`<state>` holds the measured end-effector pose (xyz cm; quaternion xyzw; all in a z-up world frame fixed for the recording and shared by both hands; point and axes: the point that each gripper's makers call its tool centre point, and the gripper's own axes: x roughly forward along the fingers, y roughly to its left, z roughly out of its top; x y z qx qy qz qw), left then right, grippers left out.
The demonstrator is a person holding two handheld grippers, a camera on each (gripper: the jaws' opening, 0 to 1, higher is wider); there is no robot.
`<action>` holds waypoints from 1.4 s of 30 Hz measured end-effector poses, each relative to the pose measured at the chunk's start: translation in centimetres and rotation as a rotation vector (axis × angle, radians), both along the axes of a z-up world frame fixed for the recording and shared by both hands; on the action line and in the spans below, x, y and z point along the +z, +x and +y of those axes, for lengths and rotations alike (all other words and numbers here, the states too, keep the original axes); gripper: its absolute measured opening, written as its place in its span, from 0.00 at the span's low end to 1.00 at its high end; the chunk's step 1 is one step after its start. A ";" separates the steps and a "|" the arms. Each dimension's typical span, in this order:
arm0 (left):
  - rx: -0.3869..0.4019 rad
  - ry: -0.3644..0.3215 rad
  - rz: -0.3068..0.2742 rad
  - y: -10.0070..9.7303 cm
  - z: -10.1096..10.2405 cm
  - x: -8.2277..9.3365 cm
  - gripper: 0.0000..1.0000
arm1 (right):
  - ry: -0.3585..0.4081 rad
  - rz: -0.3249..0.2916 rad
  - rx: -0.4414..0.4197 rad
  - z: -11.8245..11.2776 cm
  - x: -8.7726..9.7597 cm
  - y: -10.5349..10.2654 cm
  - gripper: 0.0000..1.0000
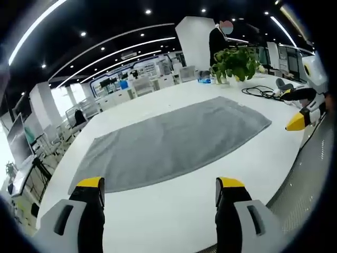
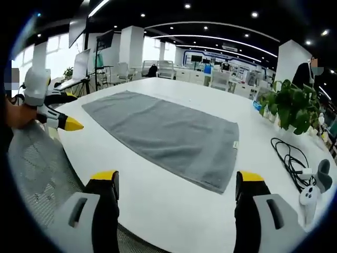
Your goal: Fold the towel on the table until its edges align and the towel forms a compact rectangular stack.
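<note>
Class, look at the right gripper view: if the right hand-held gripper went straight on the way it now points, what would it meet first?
Probably the grey towel, lying flat on the white table. The right hand-held gripper is open and empty, with bare tabletop between its jaws; depth is hard to judge.

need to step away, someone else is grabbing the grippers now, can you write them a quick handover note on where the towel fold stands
Left gripper: open, holding nothing, hovering over the white table short of the towel's near edge.
Right gripper: open, holding nothing, also short of the towel, near its corner.
Grey towel: spread flat in a single layer on the table, no fold visible.
Nearby: a potted plant, a black cable and a white controller past the towel's end.
Done: nothing yet.
Left: grip the near edge or corners, fold over until edges line up, repeat to a compact rectangular stack.
</note>
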<state>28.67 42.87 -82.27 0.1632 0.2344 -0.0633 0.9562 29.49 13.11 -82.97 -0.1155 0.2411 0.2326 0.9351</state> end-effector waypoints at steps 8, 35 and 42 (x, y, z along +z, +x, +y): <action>0.002 -0.005 -0.009 0.0 0.0 0.1 0.89 | -0.002 0.003 0.000 0.0 -0.1 0.0 0.92; -0.008 -0.039 -0.029 0.2 -0.2 0.4 0.89 | -0.007 0.021 0.017 0.4 -0.4 -0.1 0.92; -0.008 -0.058 -0.035 0.3 -0.3 0.6 0.89 | -0.008 0.032 0.017 0.4 -0.6 -0.2 0.92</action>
